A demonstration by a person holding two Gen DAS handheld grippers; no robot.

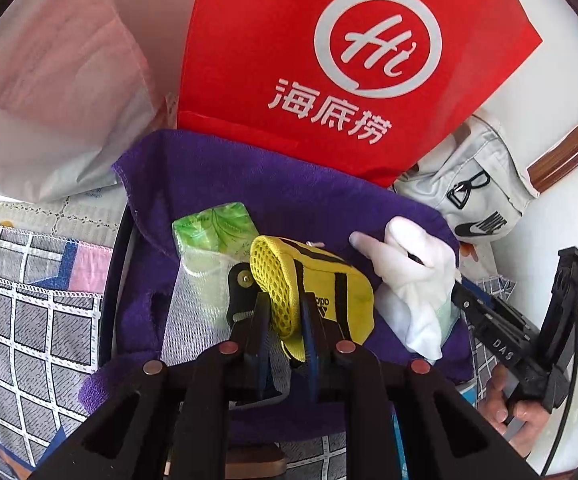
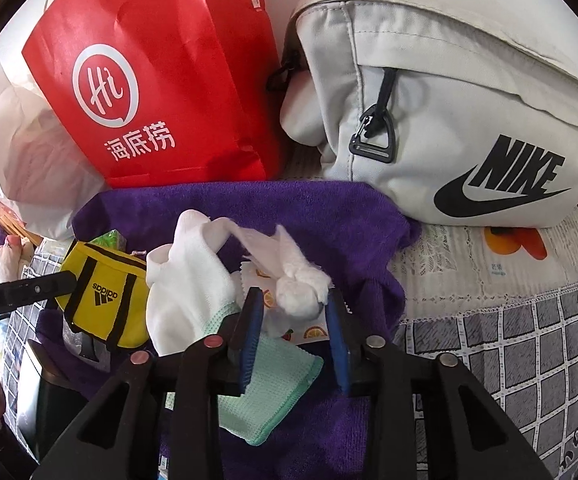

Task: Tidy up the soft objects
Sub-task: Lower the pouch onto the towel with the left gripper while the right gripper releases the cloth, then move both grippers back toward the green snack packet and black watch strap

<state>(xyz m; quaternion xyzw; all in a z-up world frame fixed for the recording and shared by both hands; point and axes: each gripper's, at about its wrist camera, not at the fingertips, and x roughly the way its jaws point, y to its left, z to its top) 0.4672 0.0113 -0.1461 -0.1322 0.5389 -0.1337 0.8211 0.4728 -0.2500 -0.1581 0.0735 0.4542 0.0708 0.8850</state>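
The left gripper [image 1: 285, 312] pinches the yellow pouch [image 1: 321, 288] tight. The right gripper [image 2: 293, 308] has its jaws partly apart, with a white glove [image 2: 301, 284] between them, touching the right pad. Both lie on a purple towel [image 2: 329, 216]. At 11 o'clock stands a red bag [image 2: 161, 80]. At 2 o'clock rests a grey bag [image 2: 449, 100].

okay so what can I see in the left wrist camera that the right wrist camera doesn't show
Only the left wrist view shows the left gripper shut on the yellow pouch, and the whole green tissue pack.

Only the right wrist view shows the mint cloth, the fruit-print cloth, and the right gripper open around the white glove.

Both show the purple towel, red bag and grey Nike bag.
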